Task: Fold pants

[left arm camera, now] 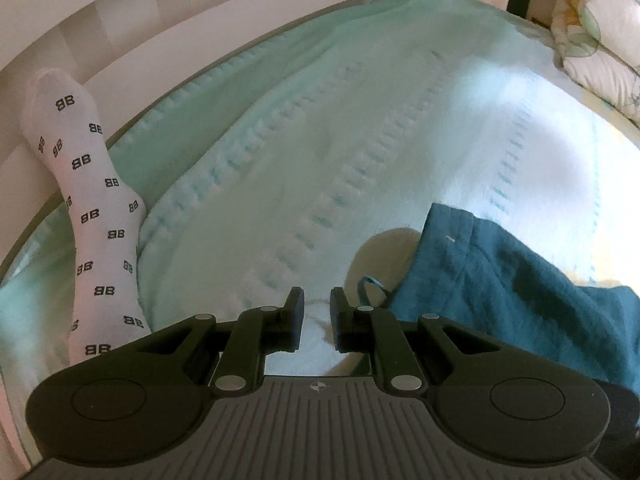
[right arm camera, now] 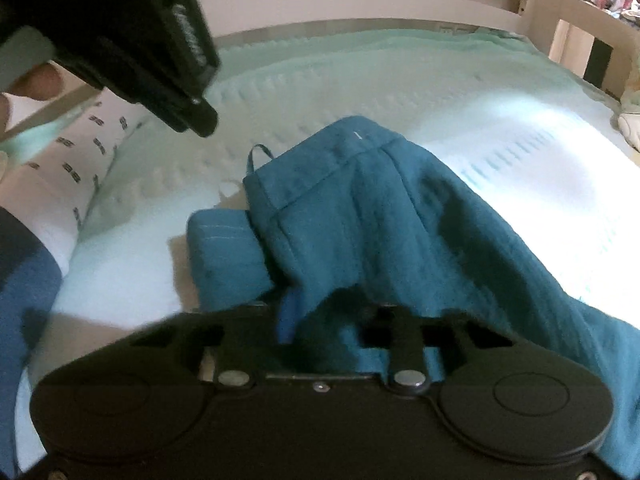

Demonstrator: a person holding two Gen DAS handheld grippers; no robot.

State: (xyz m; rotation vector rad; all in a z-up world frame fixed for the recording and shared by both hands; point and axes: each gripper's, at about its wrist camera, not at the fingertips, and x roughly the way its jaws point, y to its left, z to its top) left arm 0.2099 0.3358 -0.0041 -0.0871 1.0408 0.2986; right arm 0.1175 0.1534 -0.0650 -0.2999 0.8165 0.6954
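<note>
Two tools (left arm camera: 316, 316) (right arm camera: 340, 320), one teal pants (right arm camera: 360, 216), one sock (left arm camera: 96, 208).

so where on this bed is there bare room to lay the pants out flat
The widest free patch of the green blanket runs from the teal pants up to the white headboard rail. The left edge is crowded by a leg in a white patterned sock; a pillow takes the far right corner.

- A white sock (left arm camera: 90, 208) on the person's leg, seen at the left of the left wrist view, bears a repeated dark "BB" mark all over it
- The same sock (right arm camera: 68, 168) shows in the right wrist view, its marks blurred there
- No other text can be read
</note>
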